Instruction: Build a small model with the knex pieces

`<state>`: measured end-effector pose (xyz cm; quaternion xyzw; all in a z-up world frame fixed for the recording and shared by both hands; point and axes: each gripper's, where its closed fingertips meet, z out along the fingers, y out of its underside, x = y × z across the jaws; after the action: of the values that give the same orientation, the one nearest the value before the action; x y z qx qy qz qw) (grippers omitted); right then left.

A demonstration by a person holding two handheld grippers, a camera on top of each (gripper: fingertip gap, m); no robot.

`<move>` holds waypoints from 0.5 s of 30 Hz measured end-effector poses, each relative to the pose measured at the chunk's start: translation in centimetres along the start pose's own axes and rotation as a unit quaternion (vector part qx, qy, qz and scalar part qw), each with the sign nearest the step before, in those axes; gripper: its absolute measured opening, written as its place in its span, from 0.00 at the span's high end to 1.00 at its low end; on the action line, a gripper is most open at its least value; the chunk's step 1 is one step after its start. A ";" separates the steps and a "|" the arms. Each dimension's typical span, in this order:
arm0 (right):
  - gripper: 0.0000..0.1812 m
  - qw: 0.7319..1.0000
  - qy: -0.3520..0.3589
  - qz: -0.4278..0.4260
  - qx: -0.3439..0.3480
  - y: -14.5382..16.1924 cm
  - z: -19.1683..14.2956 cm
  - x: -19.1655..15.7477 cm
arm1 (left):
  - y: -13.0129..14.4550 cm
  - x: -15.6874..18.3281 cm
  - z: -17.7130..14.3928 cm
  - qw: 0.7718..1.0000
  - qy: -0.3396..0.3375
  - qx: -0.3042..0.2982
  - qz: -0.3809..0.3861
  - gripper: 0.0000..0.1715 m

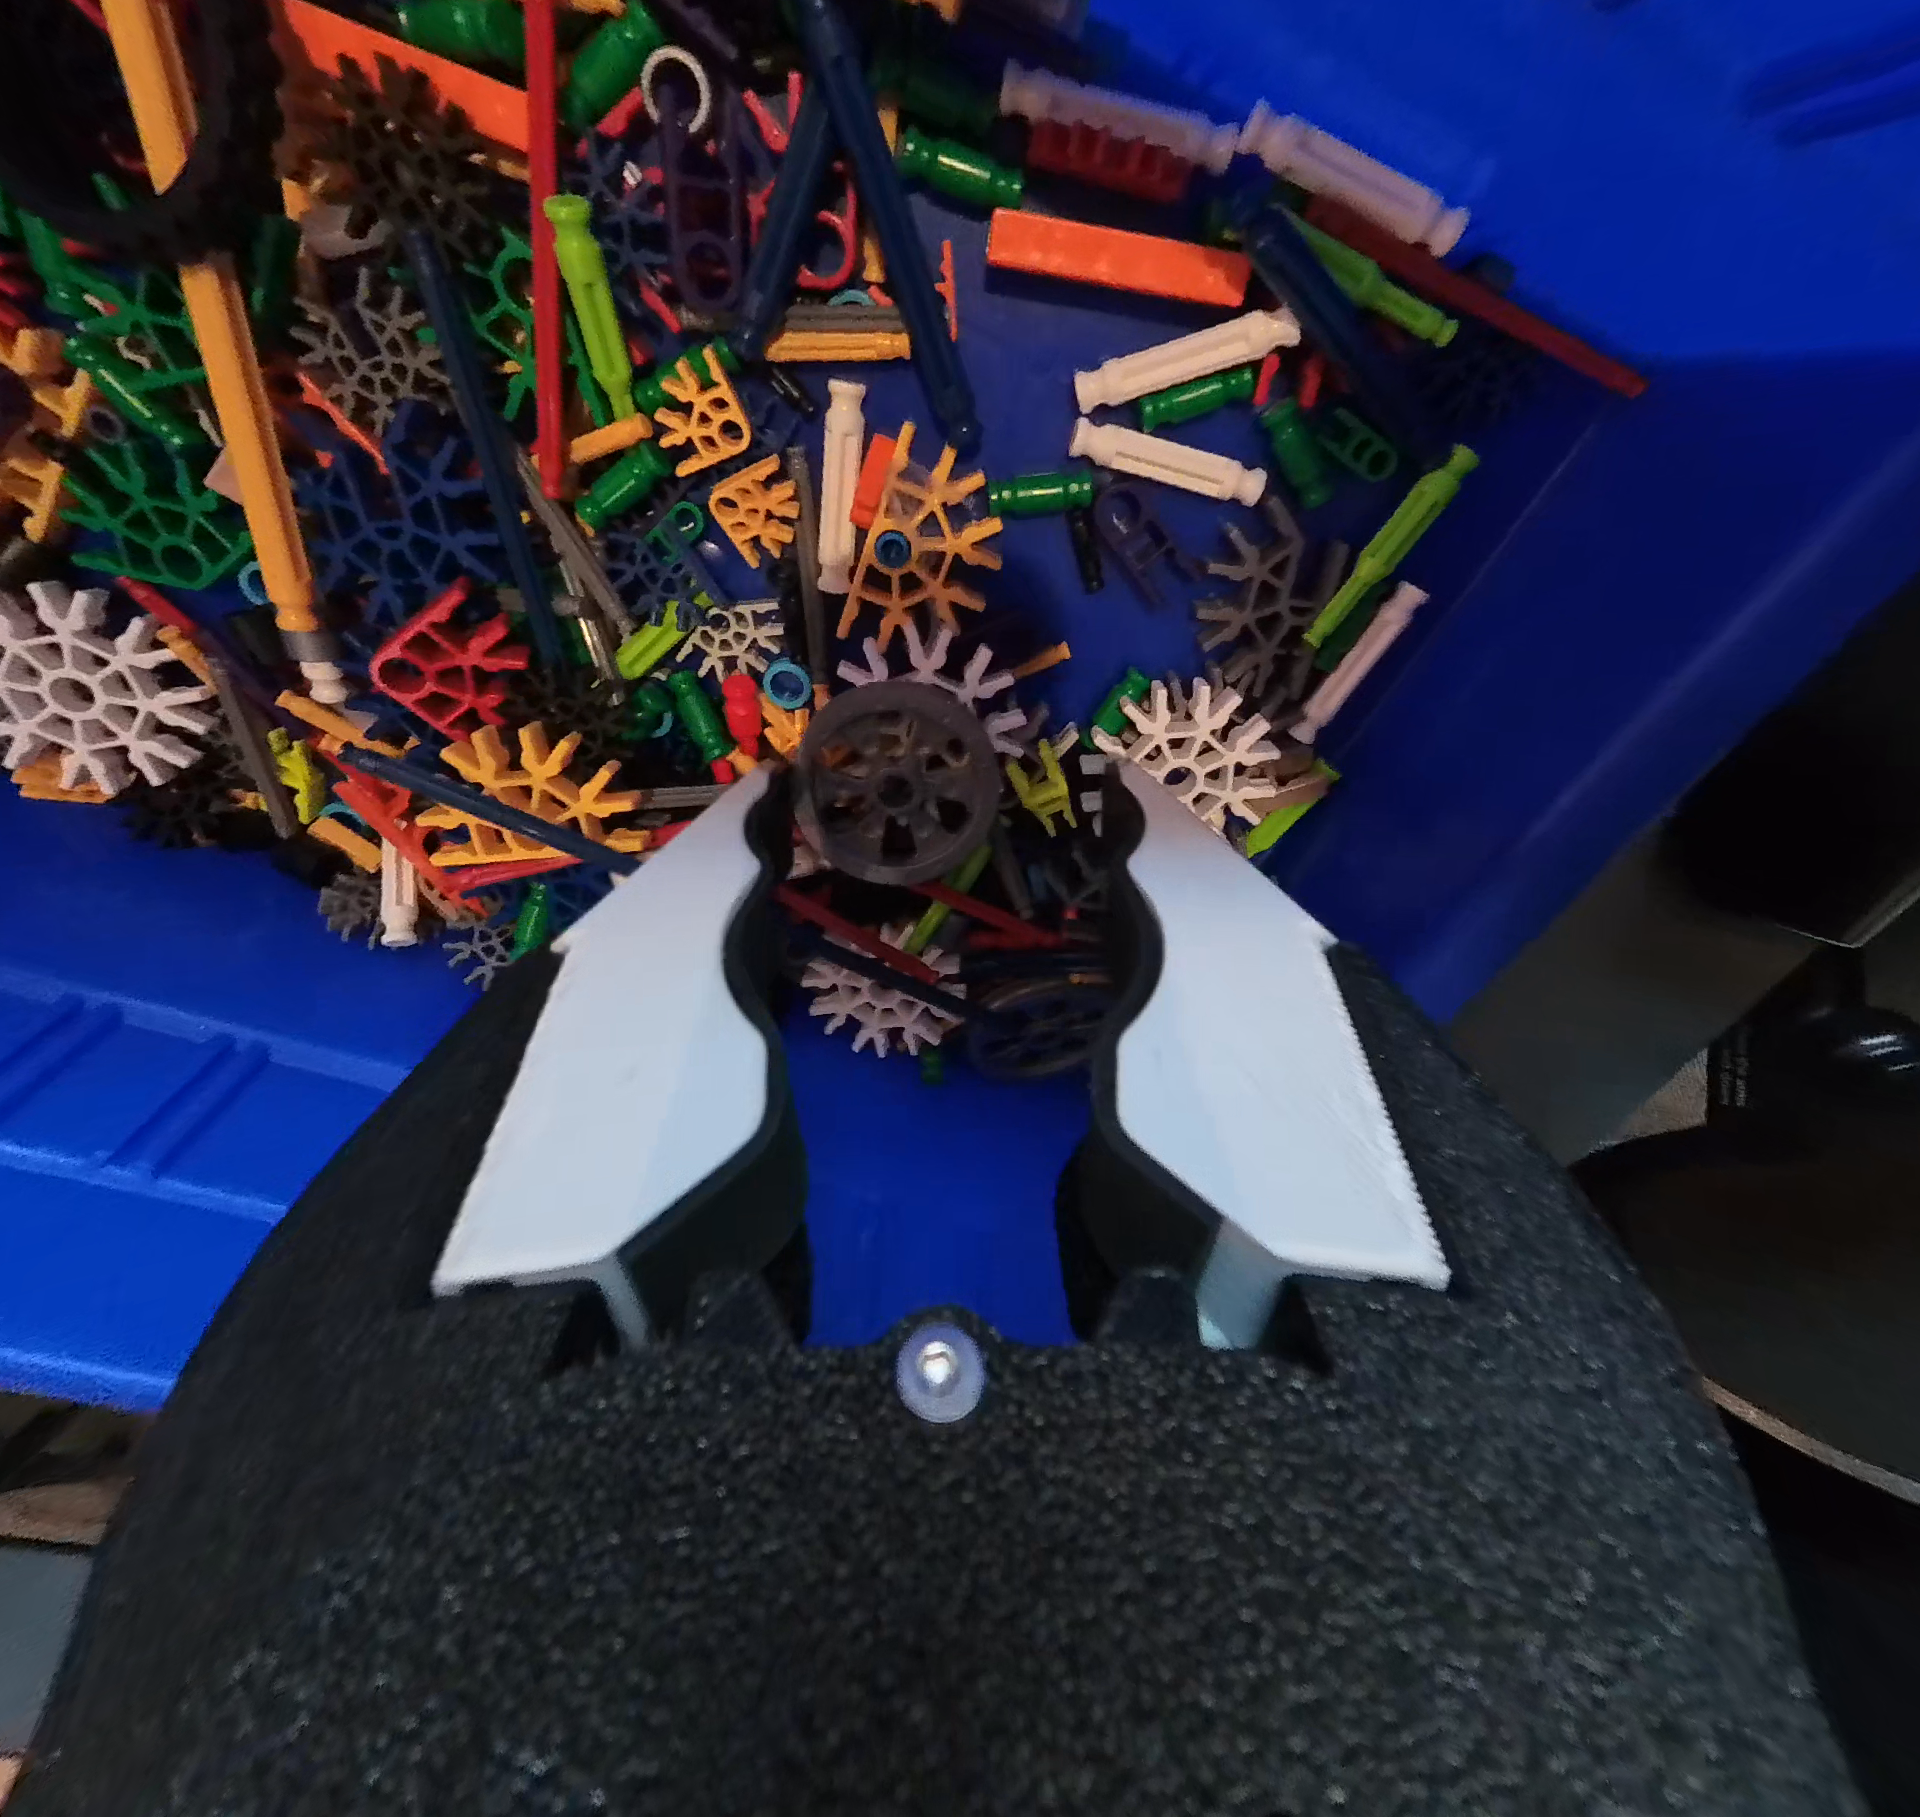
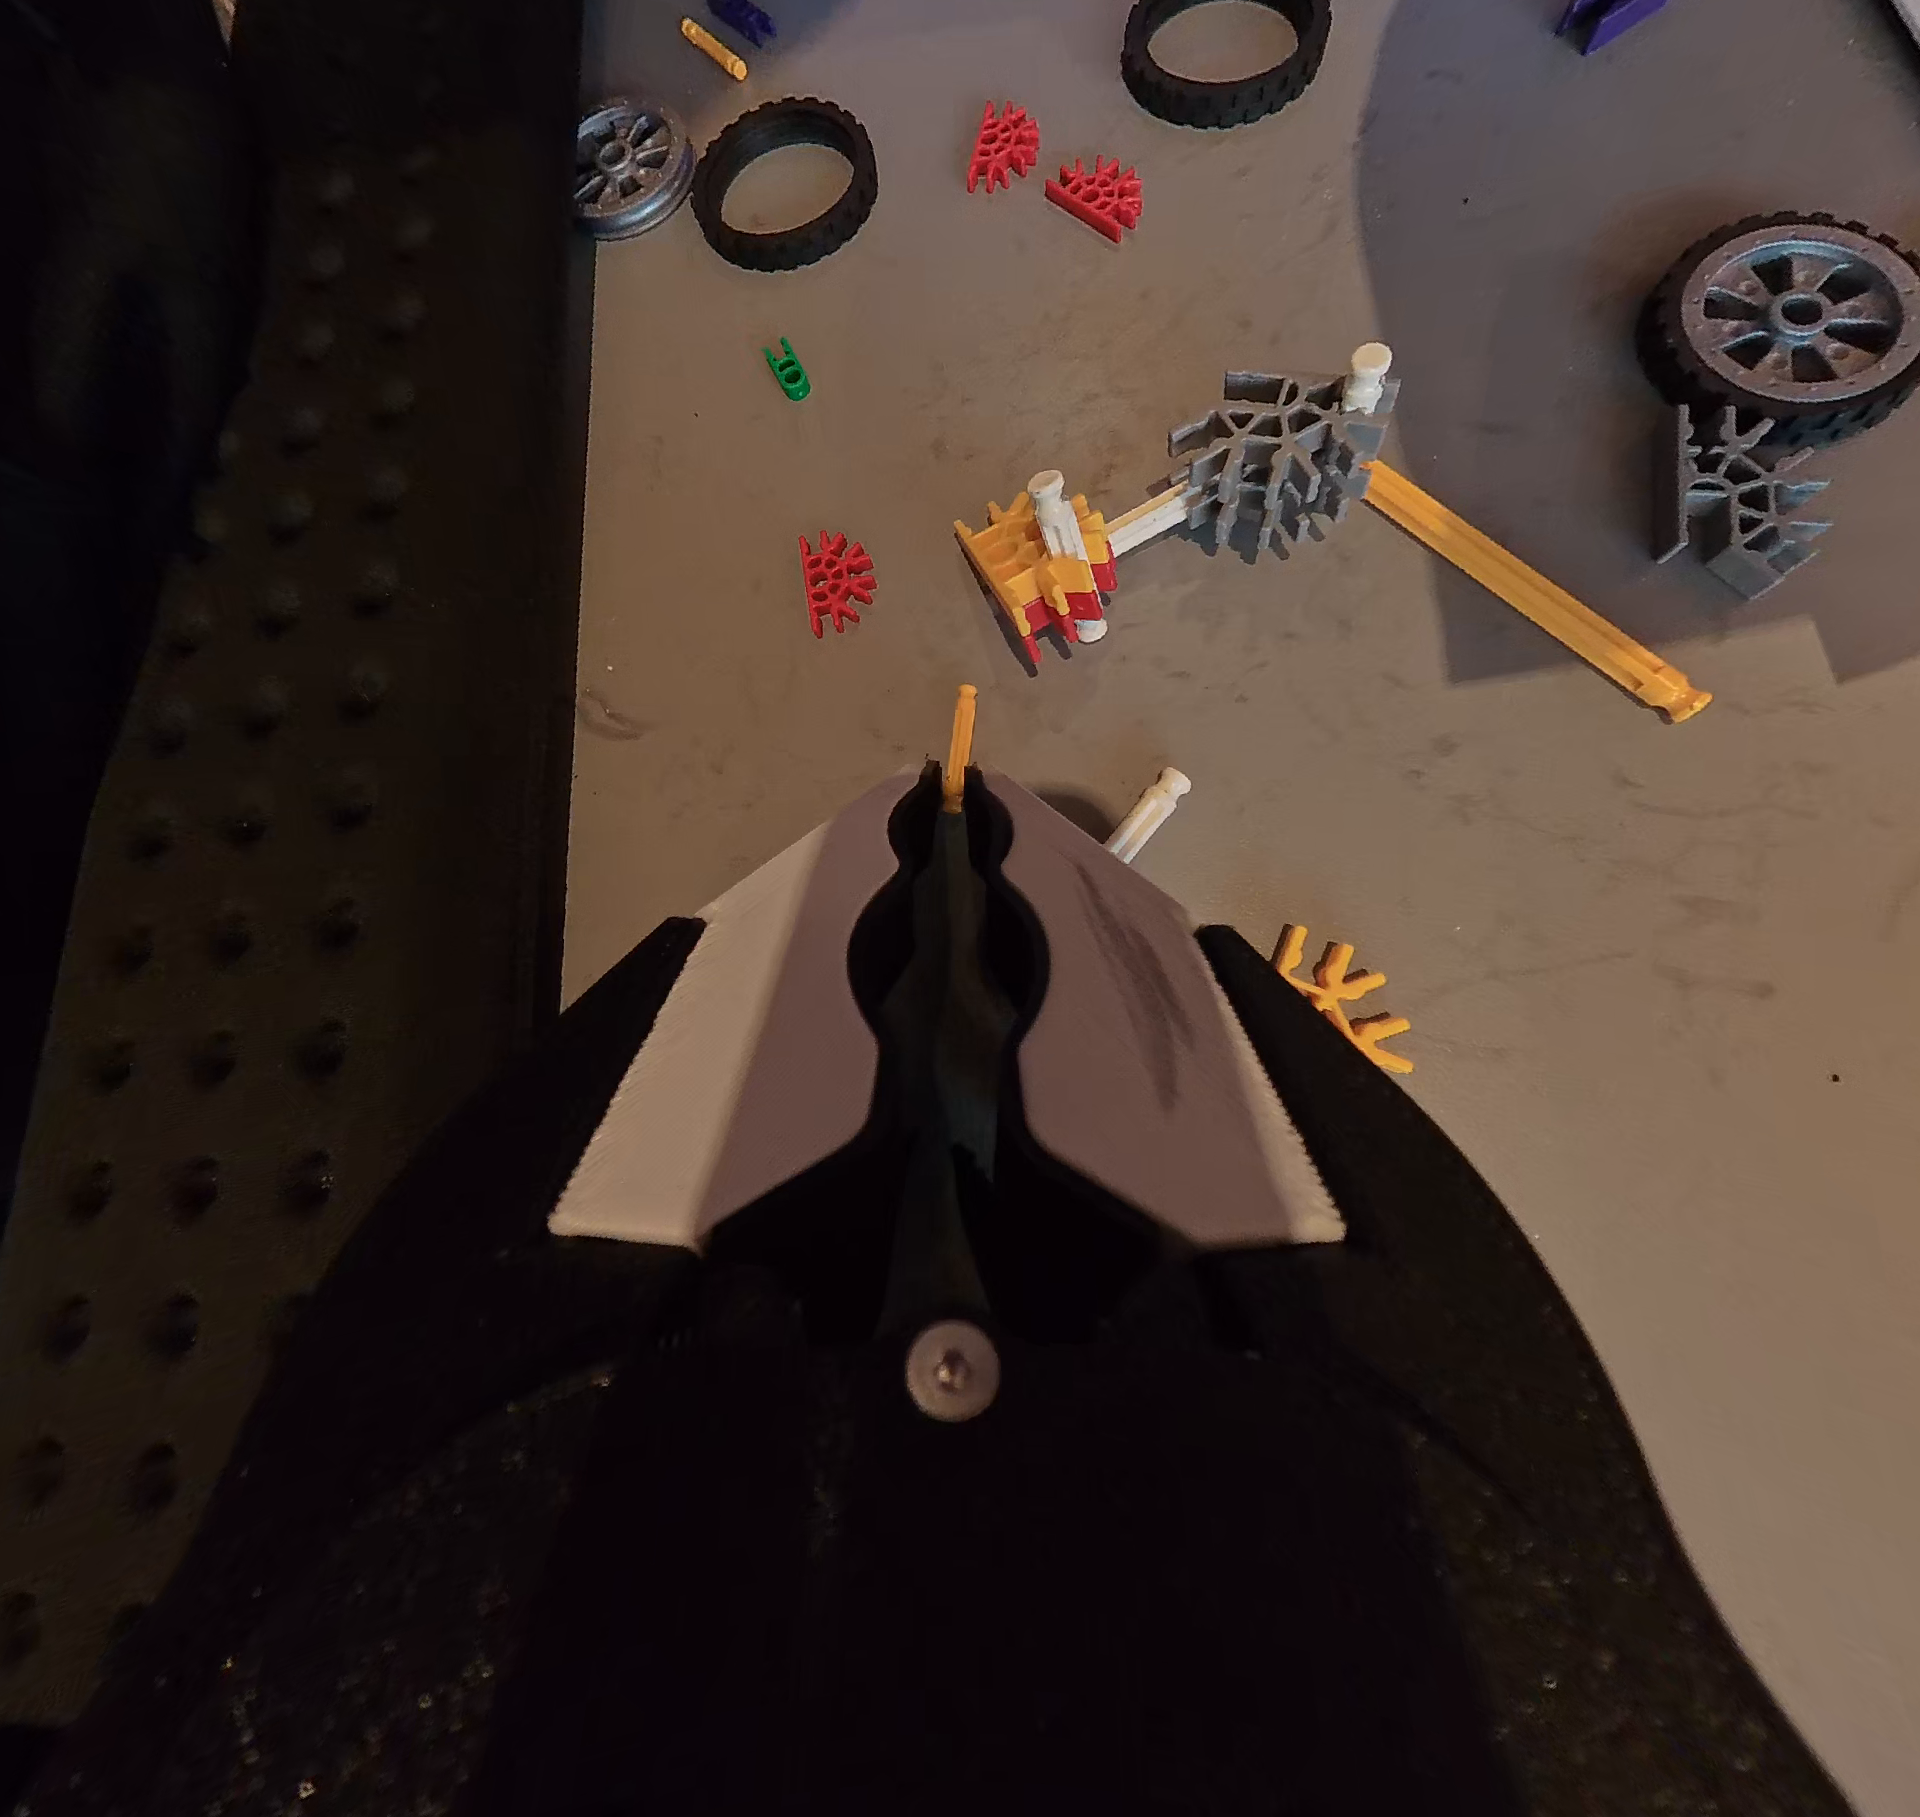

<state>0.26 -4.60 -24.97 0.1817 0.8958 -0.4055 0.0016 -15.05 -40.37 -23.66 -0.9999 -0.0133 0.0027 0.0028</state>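
Observation:
In the left wrist view my left gripper (image 1: 940, 796) is open over a blue bin (image 1: 1558, 157) full of mixed plastic construction rods and snowflake connectors. A small black spoked wheel hub (image 1: 896, 782) lies on the pile at the tips, touching the left finger and apart from the right one. In the right wrist view my right gripper (image 2: 954, 775) is shut on a short yellow rod (image 2: 962, 733) that sticks out past the tips above a grey table (image 2: 1351, 1248). A small built piece of yellow, red and grey connectors with white rods (image 2: 1174, 510) lies just beyond.
On the table lie two black tyres (image 2: 785, 184) (image 2: 1226, 38), a grey hub (image 2: 632, 167), a wheel with tyre (image 2: 1792, 325), red connectors (image 2: 834, 581), a long yellow rod (image 2: 1527, 588), a white rod (image 2: 1148, 811) and a yellow connector (image 2: 1340, 1004). A black studded mat (image 2: 312, 624) lies at left. Tip to tip, the grippers are about 40 cm apart.

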 end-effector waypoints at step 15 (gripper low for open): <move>0.98 1.000 0.000 -0.003 0.000 0.0 0.0 0.0 | -2.0 -0.3 -0.5 0.999 0.005 0.054 0.003 0.60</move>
<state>0.31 -4.60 -24.98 0.1795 0.8964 -0.4054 0.0004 -15.42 -38.38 -23.10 -0.9983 -0.0100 -0.0013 0.0571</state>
